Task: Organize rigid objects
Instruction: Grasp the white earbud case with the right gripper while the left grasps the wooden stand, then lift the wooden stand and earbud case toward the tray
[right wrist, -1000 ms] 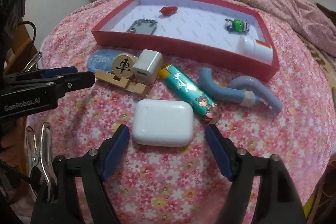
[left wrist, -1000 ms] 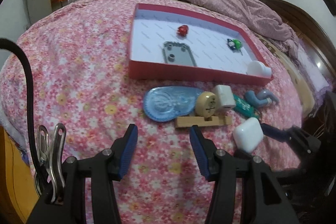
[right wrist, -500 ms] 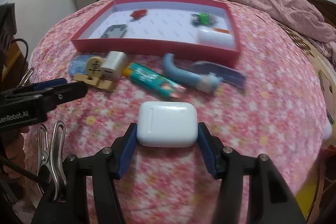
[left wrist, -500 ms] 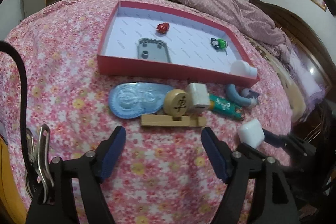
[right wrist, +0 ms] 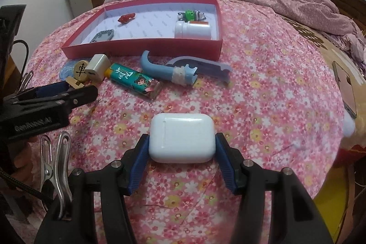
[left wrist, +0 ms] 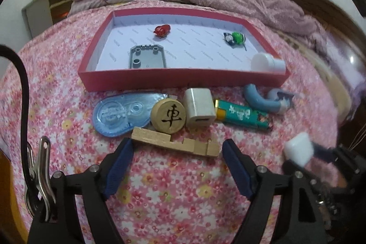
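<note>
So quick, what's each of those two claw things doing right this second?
Left gripper: empty, jaws opening, the wooden block just ahead of them.
Right gripper: shut on the white earbud case, pads pressing both its sides.

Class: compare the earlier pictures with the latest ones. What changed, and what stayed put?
The right gripper closed on the white earbud case and lifted it off the bedspread. The left gripper advanced toward the wooden block, jaws opening. The red tray and its contents stayed put.

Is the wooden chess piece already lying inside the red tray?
No: the wooden chess piece sits on the bedspread in front of the red tray, leaning on a wooden block.
</note>
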The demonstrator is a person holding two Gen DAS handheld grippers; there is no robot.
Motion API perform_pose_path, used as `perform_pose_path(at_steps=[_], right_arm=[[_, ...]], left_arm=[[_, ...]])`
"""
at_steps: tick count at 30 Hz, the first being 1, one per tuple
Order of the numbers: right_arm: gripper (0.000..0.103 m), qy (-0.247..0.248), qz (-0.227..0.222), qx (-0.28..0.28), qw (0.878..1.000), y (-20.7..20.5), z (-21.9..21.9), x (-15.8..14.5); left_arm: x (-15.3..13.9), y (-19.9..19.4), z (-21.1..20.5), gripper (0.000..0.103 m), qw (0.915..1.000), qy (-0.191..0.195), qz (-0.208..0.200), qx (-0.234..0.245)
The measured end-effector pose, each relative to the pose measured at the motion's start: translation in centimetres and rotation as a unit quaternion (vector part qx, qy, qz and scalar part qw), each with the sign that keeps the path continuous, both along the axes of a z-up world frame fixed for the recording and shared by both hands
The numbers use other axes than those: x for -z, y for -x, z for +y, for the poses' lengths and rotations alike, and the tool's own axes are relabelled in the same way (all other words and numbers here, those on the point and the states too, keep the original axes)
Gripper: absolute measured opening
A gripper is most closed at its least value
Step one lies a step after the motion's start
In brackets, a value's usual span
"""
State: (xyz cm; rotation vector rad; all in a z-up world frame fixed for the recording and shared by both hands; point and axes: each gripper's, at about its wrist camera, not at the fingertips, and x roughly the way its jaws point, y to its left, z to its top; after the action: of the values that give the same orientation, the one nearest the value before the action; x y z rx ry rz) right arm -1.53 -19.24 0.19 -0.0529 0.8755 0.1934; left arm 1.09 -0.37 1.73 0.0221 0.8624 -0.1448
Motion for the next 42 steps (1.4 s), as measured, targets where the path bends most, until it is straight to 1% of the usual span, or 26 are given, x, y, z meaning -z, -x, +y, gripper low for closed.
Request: perform_pose_path(at_steps=[2, 4, 6, 8, 14, 19, 22, 26, 30, 37, 39, 40, 42], right_arm=[[0.058, 0.001, -0.004, -0.003, 1.000, 0.1, 0.0, 0.1], [0.058, -0.002, -0.007, -0.005, 1.000, 0.2, -0.1, 0.1], [0.059, -0.010, -0.008, -0.005, 1.000, 0.3, -0.2, 0.1], [0.060, -0.017, -0.009, -0.006, 1.000, 0.3, -0.4, 0.1], [0.062, -0.015, -0.012, -0.010, 1.000, 0.4, -0.2, 0.1], [0.064, -0.019, -0.013, -0.011, 1.000, 0.3, -0.2, 0.1], [0.064, -0.014, -0.014, -0.011, 1.000, 0.4, 0.0, 0.2], [0.064, -0.015, -0.014, -0.011, 1.000, 0.4, 0.0, 0.2], [0.064, -0.017, -0.015, -0.011, 1.000, 0.4, 0.0, 0.2], [0.064, -0.015, -0.019, -0.009, 1.000, 0.5, 0.0, 0.1], [0.062, -0.013, -0.019, -0.006, 1.000, 0.5, 0.0, 0.1], [0.058, -0.009, -0.021, -0.003, 1.000, 0.5, 0.0, 0.1], [0.058, -0.010, -0.021, -0.001, 1.000, 0.5, 0.0, 0.1]], left_arm=[[0.2, 0.2, -0.5, 0.083, 0.9995, -0.027, -0.003, 0.015], [0.4, 0.3, -0.7, 0.083, 0.9986, -0.042, -0.006, 0.030], [0.5, 0.3, -0.6, 0.083, 0.9980, -0.047, -0.009, 0.042], [0.6, 0.1, -0.4, 0.084, 0.9977, -0.046, -0.009, 0.049], [0.7, -0.5, -0.3, 0.086, 0.9973, -0.043, -0.021, 0.056], [0.8, -0.1, -0.2, 0.086, 0.9956, -0.046, -0.028, 0.076], [0.7, 0.1, -0.2, 0.080, 0.9951, -0.046, -0.033, 0.081], [0.6, 0.8, -0.2, 0.080, 0.9947, -0.048, -0.033, 0.085], [0.4, 1.6, 0.1, 0.080, 0.9946, -0.042, -0.034, 0.089], [-0.2, 1.9, 1.1, 0.080, 0.9964, -0.022, -0.029, 0.077], [-0.4, 2.0, 1.4, 0.080, 0.9967, -0.017, -0.030, 0.073], [-0.5, 2.0, 1.6, 0.080, 0.9970, -0.010, -0.028, 0.071], [-0.7, 2.0, 1.8, 0.080, 0.9974, 0.002, -0.025, 0.068]])
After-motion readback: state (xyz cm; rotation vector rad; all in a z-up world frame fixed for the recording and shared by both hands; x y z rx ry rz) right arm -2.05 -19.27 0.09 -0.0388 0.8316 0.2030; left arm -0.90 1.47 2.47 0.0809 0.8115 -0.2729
